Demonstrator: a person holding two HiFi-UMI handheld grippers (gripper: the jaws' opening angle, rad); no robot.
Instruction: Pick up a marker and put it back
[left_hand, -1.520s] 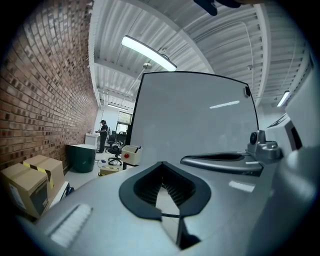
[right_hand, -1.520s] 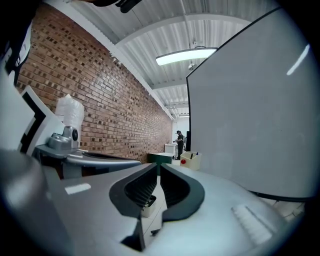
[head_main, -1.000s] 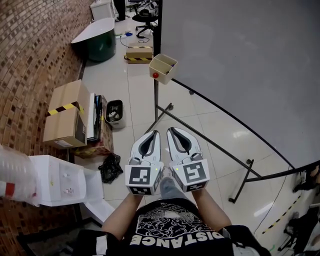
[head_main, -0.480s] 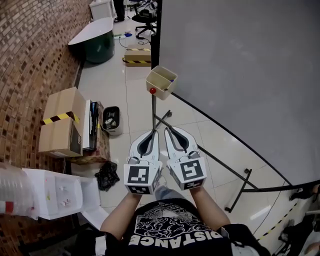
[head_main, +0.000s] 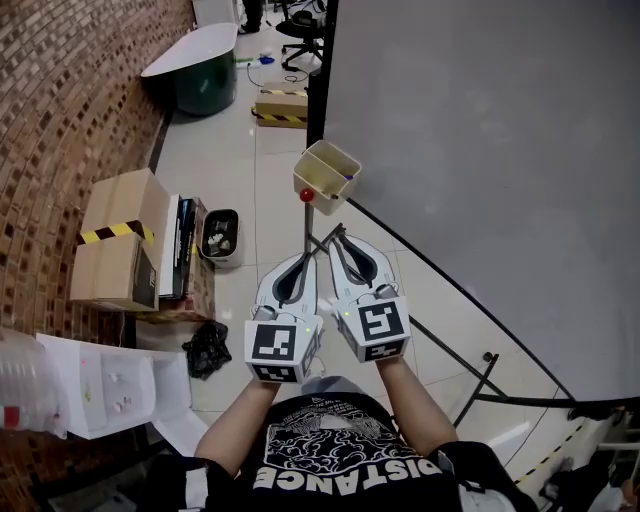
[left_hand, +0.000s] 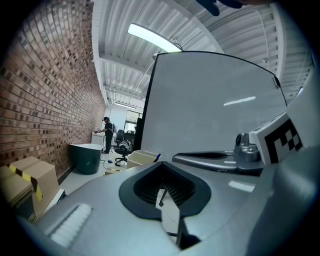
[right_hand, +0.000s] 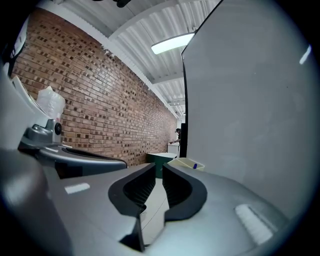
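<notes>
A marker (head_main: 347, 177), only its blue end showing, rests in an open beige tray (head_main: 318, 160). The tray is fixed to the left edge of a grey whiteboard (head_main: 480, 140), at upper centre of the head view. A red knob (head_main: 307, 196) sits just under the tray. Lower in the frame, two tools side by side point toward the tray. The left hand-held gripper (head_main: 306, 258) is clenched and empty. The right hand-held gripper (head_main: 336, 240) is released by a narrow slit, also empty. At left on the floor, a small black bin (head_main: 221, 212) holds pale scraps, near a cardboard box (head_main: 110, 235).

Beige tray (head_main: 322, 183), reddish brick wall (head_main: 70, 110)
</notes>
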